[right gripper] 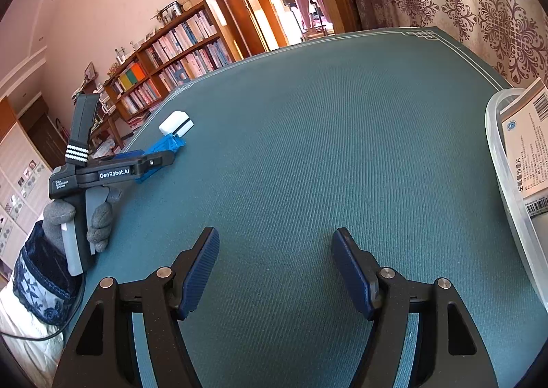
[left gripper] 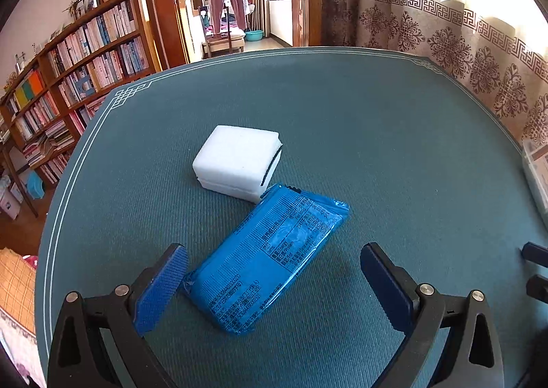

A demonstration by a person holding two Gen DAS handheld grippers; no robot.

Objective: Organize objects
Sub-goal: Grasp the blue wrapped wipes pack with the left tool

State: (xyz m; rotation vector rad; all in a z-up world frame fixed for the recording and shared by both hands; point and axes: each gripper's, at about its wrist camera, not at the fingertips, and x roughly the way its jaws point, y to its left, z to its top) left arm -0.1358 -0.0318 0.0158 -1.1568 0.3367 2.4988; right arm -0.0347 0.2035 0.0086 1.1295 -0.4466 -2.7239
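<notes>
A blue snack packet [left gripper: 267,261] lies flat on the green table mat [left gripper: 376,134], its near end between the fingers of my open left gripper [left gripper: 274,271], which does not grip it. A white sponge block [left gripper: 238,162] sits just behind the packet, touching its far corner. In the right wrist view my right gripper [right gripper: 276,264] is open and empty over bare mat. The left gripper [right gripper: 150,162], the packet [right gripper: 164,148] and the sponge [right gripper: 176,126] show there at far left.
A clear plastic bin [right gripper: 507,189] holding a white medicine box [right gripper: 527,148] stands at the table's right edge; it also shows in the left wrist view [left gripper: 537,179]. A patterned curtain [left gripper: 462,45] hangs behind the table. A bookshelf [left gripper: 75,79] stands to the left.
</notes>
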